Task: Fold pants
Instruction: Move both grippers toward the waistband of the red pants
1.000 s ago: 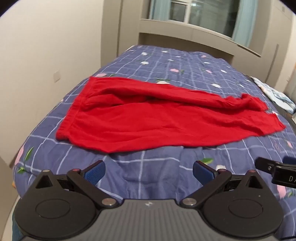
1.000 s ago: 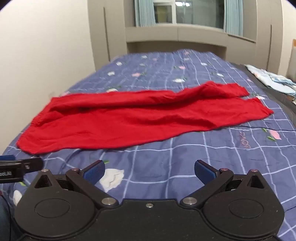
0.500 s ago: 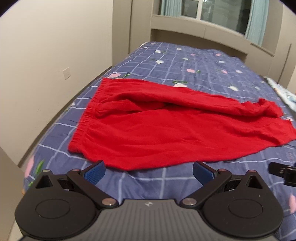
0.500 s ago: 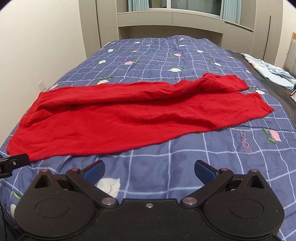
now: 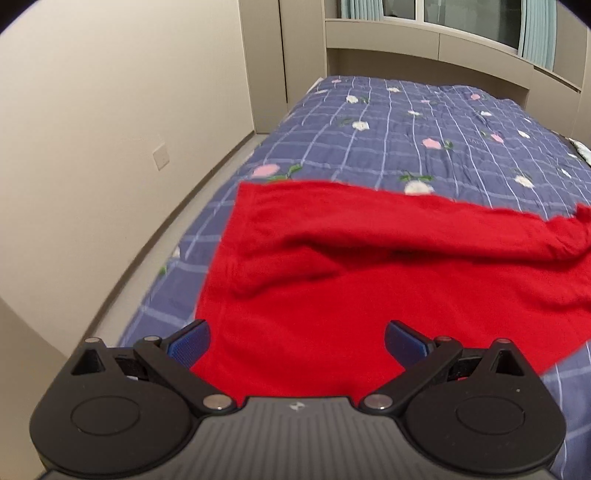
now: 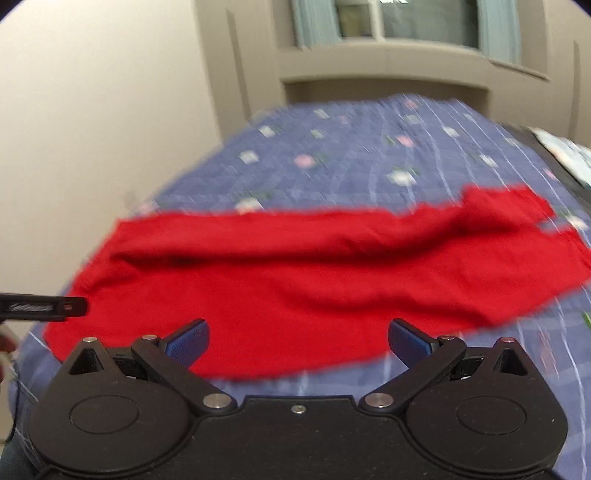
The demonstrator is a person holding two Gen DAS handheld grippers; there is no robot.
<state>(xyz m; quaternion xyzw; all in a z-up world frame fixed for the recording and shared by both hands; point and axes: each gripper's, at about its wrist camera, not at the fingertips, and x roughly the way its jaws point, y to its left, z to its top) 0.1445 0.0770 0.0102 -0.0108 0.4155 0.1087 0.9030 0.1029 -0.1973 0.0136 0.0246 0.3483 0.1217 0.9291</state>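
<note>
Left gripper [image 5: 297,338] jaws spread wide, nothing held, over near waist end of red pants [image 5: 369,280]. Right gripper [image 6: 298,339] likewise spread, empty, at pants' near edge. Pants lie flat across blue checked quilt [image 5: 424,122], legs running right. Beyond: window [image 5: 461,14].

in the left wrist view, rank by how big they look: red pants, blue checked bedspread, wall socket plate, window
As they look in the left wrist view:
1. red pants and blue checked bedspread: too close to rank; the pants lie nearer the camera and cover part of it.
2. window, cut by the frame.
3. wall socket plate, smallest.
</note>
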